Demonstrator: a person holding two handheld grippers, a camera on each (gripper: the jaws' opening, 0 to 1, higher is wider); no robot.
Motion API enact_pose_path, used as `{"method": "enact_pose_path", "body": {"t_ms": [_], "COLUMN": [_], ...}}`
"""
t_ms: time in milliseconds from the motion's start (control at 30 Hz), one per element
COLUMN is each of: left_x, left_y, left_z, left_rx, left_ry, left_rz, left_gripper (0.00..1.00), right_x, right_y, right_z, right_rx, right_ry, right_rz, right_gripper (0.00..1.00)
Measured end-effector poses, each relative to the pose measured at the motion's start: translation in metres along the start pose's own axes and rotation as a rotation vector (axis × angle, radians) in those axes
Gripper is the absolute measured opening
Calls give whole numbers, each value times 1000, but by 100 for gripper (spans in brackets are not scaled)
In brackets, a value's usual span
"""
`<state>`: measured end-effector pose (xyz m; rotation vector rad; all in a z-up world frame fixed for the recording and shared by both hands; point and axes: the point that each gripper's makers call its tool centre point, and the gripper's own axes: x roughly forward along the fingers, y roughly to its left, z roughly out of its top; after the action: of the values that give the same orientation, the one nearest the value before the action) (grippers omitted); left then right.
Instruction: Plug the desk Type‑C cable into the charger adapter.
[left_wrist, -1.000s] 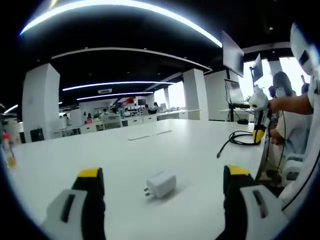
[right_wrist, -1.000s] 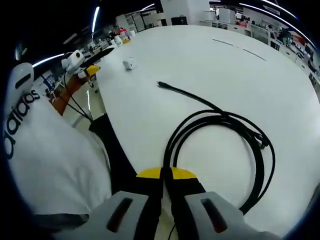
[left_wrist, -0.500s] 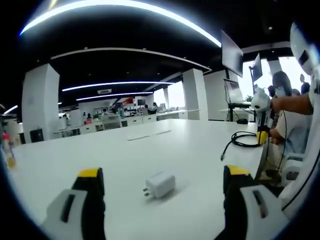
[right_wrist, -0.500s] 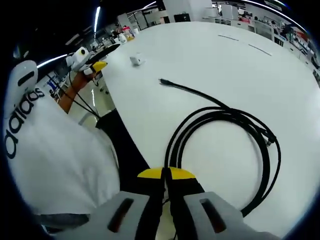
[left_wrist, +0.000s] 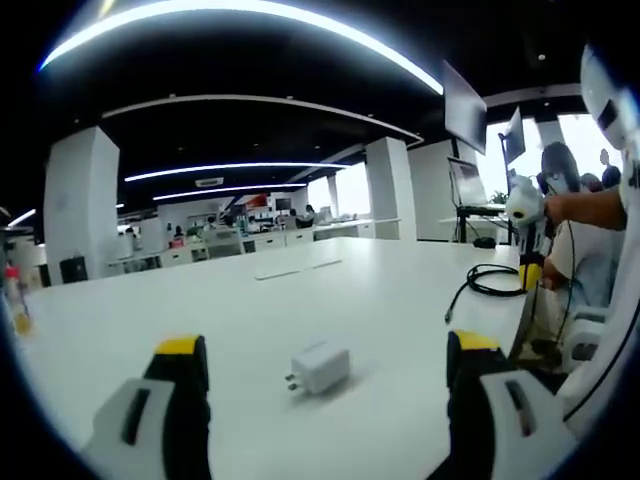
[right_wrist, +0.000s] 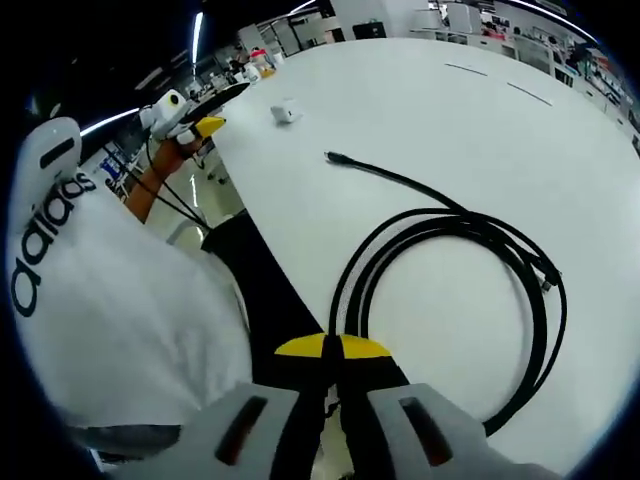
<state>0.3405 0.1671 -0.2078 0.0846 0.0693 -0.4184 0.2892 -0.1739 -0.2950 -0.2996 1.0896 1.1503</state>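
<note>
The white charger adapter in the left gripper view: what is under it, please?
The charger adapter lies directly on the bare white desk, with nothing seen between them. Its prongs point to the view's left. Its underside is covered, and I cannot see its Type-C port.

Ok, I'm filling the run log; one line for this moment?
left tool open | adapter between jaws, untouched | right tool shut | cable coiled, unplugged

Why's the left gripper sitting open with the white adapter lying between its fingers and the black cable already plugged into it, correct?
Not plugged in. In the left gripper view the white adapter lies alone on the table ahead of the open left gripper. The black cable lies coiled apart, its free end bare in the right gripper view.
</note>
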Motion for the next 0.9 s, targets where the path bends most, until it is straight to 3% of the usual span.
{"method": "enact_pose_path", "body": {"t_ms": [233,433,900], "left_x": [2,4,11], "left_y": [-1,-1,-2], "left_z": [1,0,-4], "left_rx": [0,-2,23], "left_ry": [-2,0,43], "left_rz": [-6,-12,-43], "left_gripper": [100,100,100], "right_x": [1,0,-5], "right_y": [2,1,-14], "right_z": [0,5,18], "right_rx": [-13,-100,-151], "right_ry": [0,-51,-133], "right_rz": [8,4,-60], "right_gripper": [1,2,6]}}
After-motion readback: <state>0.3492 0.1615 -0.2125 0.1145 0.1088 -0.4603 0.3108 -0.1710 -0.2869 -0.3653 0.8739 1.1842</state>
